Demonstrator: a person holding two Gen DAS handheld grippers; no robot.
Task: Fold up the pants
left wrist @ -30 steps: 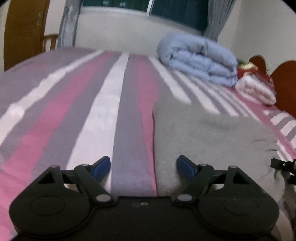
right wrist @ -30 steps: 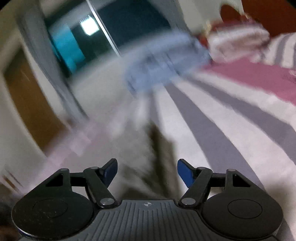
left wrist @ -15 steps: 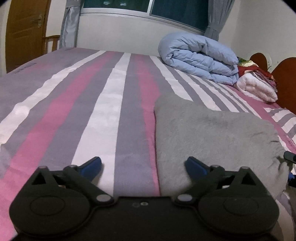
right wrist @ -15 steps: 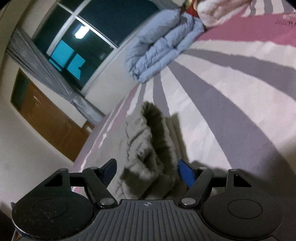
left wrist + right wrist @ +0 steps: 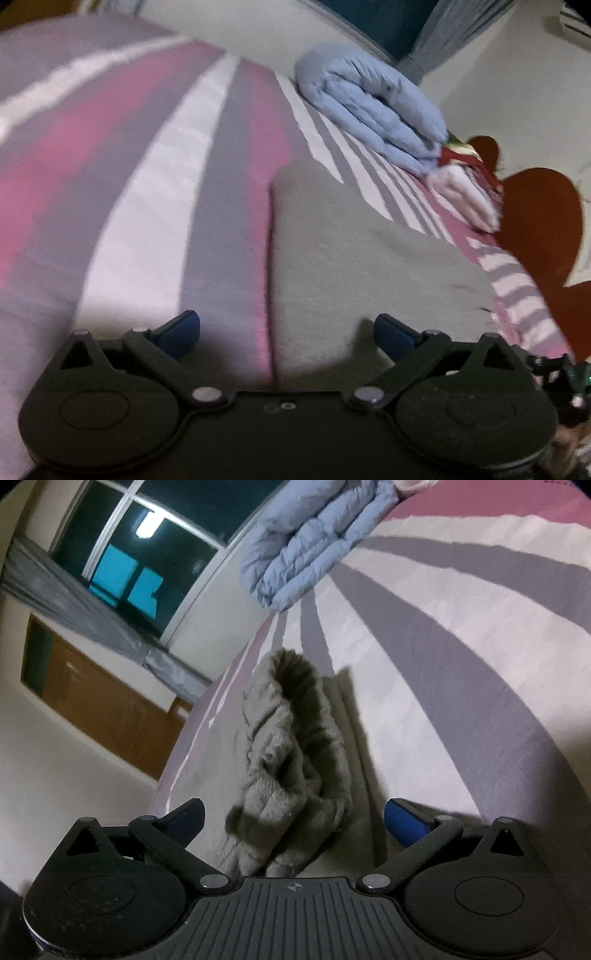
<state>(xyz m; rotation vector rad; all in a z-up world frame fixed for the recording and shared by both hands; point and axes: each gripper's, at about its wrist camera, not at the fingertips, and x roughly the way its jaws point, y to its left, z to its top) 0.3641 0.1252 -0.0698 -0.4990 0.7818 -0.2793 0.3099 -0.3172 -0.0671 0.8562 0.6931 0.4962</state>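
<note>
We see the grey knit pants (image 5: 362, 266) lying folded flat on the pink-, grey- and white-striped bedspread (image 5: 147, 177), long axis running away toward the folded pale-blue quilt (image 5: 373, 107) — ribbed waistband bunched before our right gripper (image 5: 293, 818). Left gripper (image 5: 288, 328) and right both spread wide, holding nothing.

Striped bedspread (image 5: 155, 206) fills foreground; blue duvet (image 5: 373, 114) folded by wall; dark window (image 5: 122, 572), ceiling light reflected; grey curtain (image 5: 74, 609); wooden door (image 5: 107, 709); red-brown headboard (image 5: 535, 221).
</note>
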